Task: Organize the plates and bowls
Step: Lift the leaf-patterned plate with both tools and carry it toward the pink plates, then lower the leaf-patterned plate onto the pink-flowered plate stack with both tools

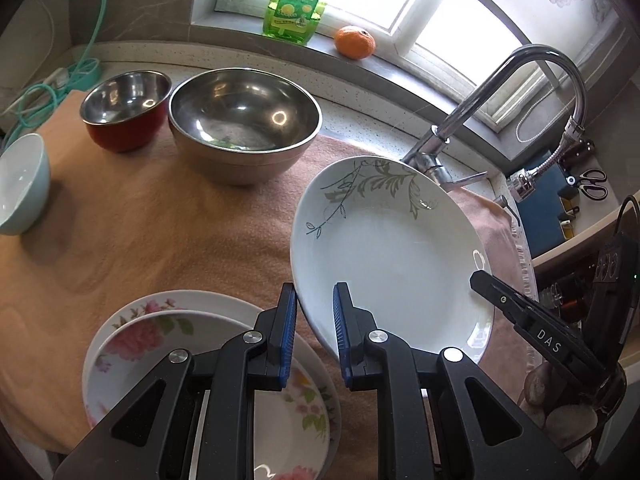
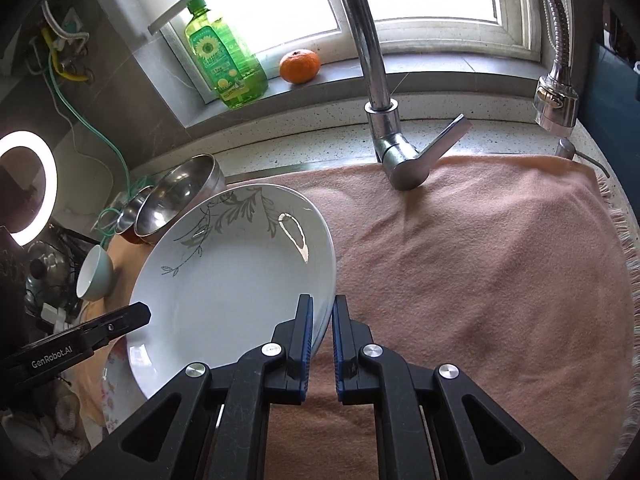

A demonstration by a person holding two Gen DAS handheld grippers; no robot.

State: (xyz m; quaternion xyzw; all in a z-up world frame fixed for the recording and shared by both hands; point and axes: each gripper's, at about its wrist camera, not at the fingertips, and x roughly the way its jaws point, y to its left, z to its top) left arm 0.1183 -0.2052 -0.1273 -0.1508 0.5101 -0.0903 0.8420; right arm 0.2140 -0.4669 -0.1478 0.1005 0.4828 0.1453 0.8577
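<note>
Left of the faucet (image 2: pixel 384 120), above the peach towel (image 2: pixel 480 280), you've got the leaf-pattern plate (image 2: pixel 232 280) lifted and tilted, held from both sides. Right gripper (image 2: pixel 322 320): jaws narrow, clamped on the plate's near-right rim. Left gripper (image 1: pixel 316 316): jaws at medium gap, straddling the opposite rim; pads look close to the rim, but I can't tell if they're actually biting.

Handling: glazed ceramic, so stiff, fairly heavy, slick and chippable. Take it at the rim, pads well past the lip, and keep it clear of the faucet neck.

Look: white, shallow, deep-welled, grey-green leaf sprig across the far edge, glossy highlights.

Further left of the faucet, low on the towel, two floral plates (image 1: pixel 208 380) sit stacked; likely the drop spot, my guess. Farther back on the bench: big steel bowl (image 1: pixel 244 124), red-sided steel bowl (image 1: pixel 126 110) just beside it, pale blue bowl (image 1: pixel 22 184) well apart at the towel's edge. Behind the faucet on the sill: green soap bottle (image 2: pixel 224 56) and an orange (image 2: pixel 300 66).
</note>
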